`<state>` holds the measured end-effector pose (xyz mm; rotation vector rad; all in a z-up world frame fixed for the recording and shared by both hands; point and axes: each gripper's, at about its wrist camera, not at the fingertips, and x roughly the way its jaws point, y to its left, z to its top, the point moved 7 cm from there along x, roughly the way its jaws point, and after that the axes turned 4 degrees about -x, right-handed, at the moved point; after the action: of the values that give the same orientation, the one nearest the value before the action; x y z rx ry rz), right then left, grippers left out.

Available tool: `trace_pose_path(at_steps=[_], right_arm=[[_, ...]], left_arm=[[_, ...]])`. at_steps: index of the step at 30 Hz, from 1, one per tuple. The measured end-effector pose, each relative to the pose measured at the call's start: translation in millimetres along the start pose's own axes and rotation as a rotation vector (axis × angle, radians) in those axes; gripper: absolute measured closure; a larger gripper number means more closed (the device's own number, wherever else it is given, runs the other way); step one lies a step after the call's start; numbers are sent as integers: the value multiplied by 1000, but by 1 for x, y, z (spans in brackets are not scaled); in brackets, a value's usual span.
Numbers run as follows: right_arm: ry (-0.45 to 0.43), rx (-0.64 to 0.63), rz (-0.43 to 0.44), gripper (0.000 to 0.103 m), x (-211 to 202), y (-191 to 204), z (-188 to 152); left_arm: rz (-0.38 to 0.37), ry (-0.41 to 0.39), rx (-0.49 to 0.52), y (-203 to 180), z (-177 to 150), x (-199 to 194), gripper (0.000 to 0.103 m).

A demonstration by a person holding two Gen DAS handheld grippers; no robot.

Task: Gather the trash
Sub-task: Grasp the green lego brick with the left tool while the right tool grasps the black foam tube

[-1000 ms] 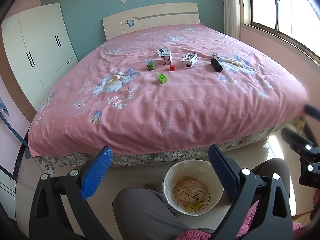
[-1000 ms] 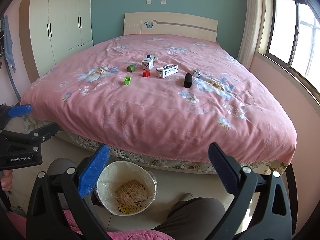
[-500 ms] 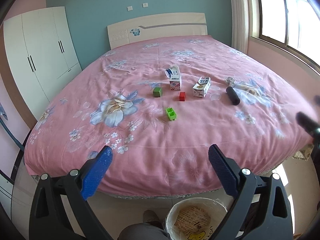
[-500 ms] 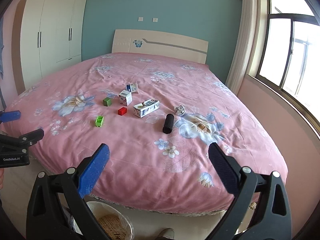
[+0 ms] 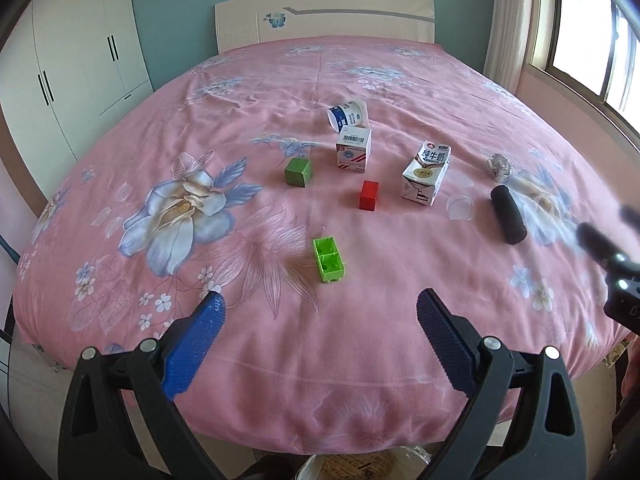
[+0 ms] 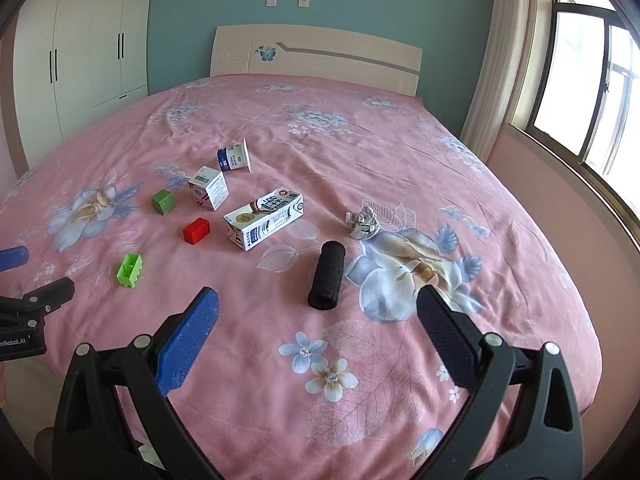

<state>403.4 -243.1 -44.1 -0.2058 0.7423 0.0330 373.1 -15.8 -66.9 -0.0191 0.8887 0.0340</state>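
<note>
Now both tools are hovering lower over the pink bed (image 5: 280, 340) than a second ago, and the trash bin (image 5: 360, 468) is slipping nearly out of view, only its rim showing. The left tool (image 5: 320, 320) and right tool (image 6: 318, 316) are gaping wide, gripping nothing. The milk carton (image 6: 262, 220) is lying mid-bed; beside it the black roll (image 6: 328, 276), crumpled paper (image 6: 362, 222), small box (image 6: 208, 188), and behind that a tipped cup (image 6: 234, 158).

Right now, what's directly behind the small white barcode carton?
A white-and-blue yogurt cup on its side lies just behind the small white barcode carton. Whether they touch is hidden, and so is the cup's inside.
</note>
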Motion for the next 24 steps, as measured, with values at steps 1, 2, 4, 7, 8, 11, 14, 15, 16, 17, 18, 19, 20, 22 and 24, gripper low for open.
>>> trace_pose_path(at_steps=[1, 2, 4, 7, 8, 11, 14, 15, 16, 17, 18, 19, 20, 22, 24], right_arm=[[20, -1, 1, 6, 14, -1, -1], [42, 4, 2, 6, 27, -2, -1], [74, 31, 26, 6, 52, -4, -1], [108, 31, 7, 6, 83, -5, 0], [117, 35, 5, 6, 93, -6, 0], [137, 69, 28, 6, 117, -8, 3], [172, 96, 40, 6, 138, -12, 1], [182, 106, 42, 7, 144, -14, 0], [195, 113, 48, 9, 150, -15, -2], [204, 120, 58, 18, 154, -15, -3], [212, 128, 80, 33, 158, -15, -4], [226, 136, 111, 40, 161, -13, -6], [245, 148, 140, 51, 165, -11, -8], [267, 157, 156, 52, 170, -9, -11], [265, 140, 143, 57, 170, -9, -12]], left_arm=[[9, 12, -6, 0, 2, 10, 5], [13, 23, -13, 0, 3, 21, 5], [25, 55, -33, 1, 6, 43, 5], [33, 111, -89, 6, 9, 77, 5], [35, 127, -105, 7, 10, 87, 5], [56, 150, -120, 10, 12, 109, 5], [38, 203, -137, 8, 7, 127, 5], [29, 219, -146, 7, 5, 132, 5], [27, 227, -152, 6, 4, 136, 5], [26, 228, -154, 5, 3, 138, 5], [25, 223, -155, 4, 2, 139, 6], [23, 218, -155, 2, 2, 139, 7], [20, 216, -154, 1, 3, 139, 13], [12, 210, -147, -3, 4, 139, 30], [12, 214, -137, -6, 7, 140, 51]])
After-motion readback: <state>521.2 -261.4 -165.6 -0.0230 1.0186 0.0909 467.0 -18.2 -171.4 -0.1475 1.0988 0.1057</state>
